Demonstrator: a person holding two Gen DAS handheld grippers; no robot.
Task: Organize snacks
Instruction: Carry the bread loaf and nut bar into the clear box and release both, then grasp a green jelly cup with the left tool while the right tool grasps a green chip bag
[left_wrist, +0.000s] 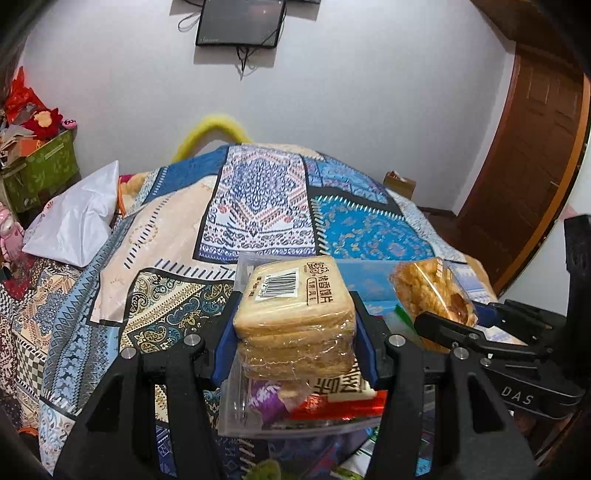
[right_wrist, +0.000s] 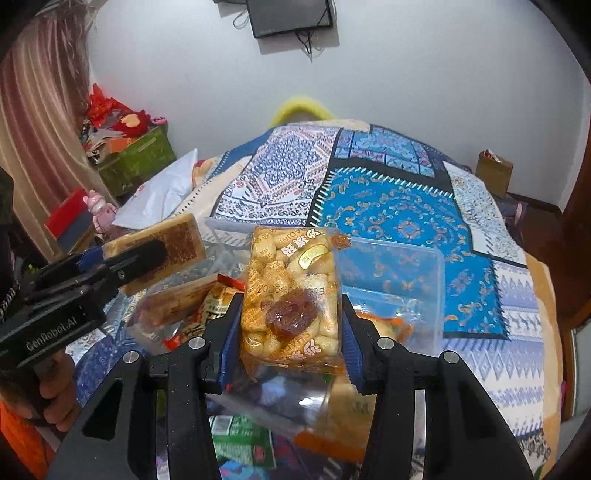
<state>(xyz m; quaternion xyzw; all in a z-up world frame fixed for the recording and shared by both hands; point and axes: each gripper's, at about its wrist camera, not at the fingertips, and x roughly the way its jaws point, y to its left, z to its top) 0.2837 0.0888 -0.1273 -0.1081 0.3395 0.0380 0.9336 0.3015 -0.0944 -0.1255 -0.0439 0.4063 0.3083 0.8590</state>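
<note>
My left gripper (left_wrist: 295, 325) is shut on a wrapped pack of toasted bread slices (left_wrist: 291, 306) with a barcode label, held above a clear plastic box (left_wrist: 295, 413) of snack packets. My right gripper (right_wrist: 291, 325) is shut on a clear packet of puffed rice cake with a dark date on top (right_wrist: 291, 295), held above another clear plastic box (right_wrist: 399, 280). The right gripper and its packet (left_wrist: 432, 291) show at the right of the left wrist view. The left gripper with the bread pack (right_wrist: 155, 251) shows at the left of the right wrist view.
Both boxes sit on a bed with a blue patterned quilt (left_wrist: 258, 206). More snack packets (right_wrist: 243, 439) lie in front. A white bag (left_wrist: 77, 221) lies at the left, a green storage box (left_wrist: 40, 170) beyond it, a wooden door (left_wrist: 524, 177) at the right.
</note>
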